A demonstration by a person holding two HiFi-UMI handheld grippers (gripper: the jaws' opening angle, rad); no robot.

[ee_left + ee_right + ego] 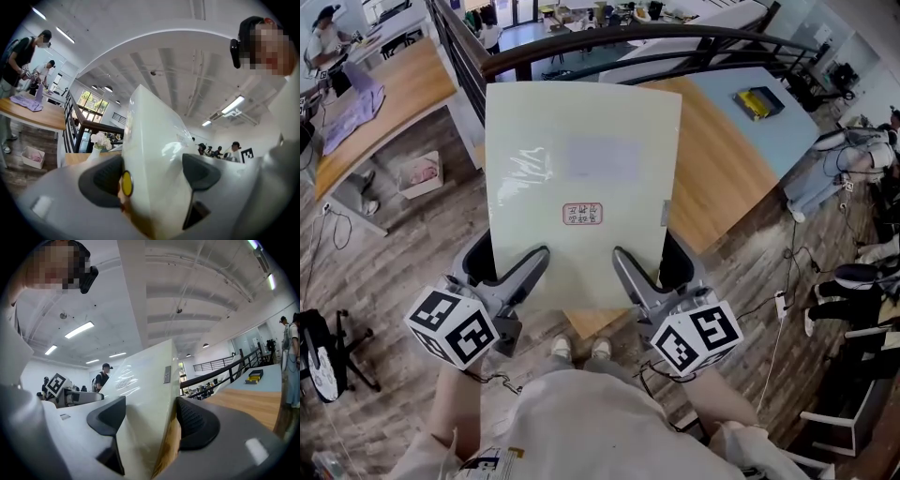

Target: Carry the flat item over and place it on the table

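- The flat item (581, 169) is glossy pale cream, with a small red stamp (582, 214) at its middle.
- The left gripper (532, 264) and right gripper (628, 267) are grey with dark pads, and their cubes bear black-and-white squares.
- The table (722, 178) is light wood, pale blue at its far right.
- The cloth (352, 108) at far left is purple.

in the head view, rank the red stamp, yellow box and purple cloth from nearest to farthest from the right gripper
1. Red stamp, on the sheet the right gripper holds.
2. Yellow box, on the blue table, upper right.
3. Purple cloth, on the wooden table, far left.
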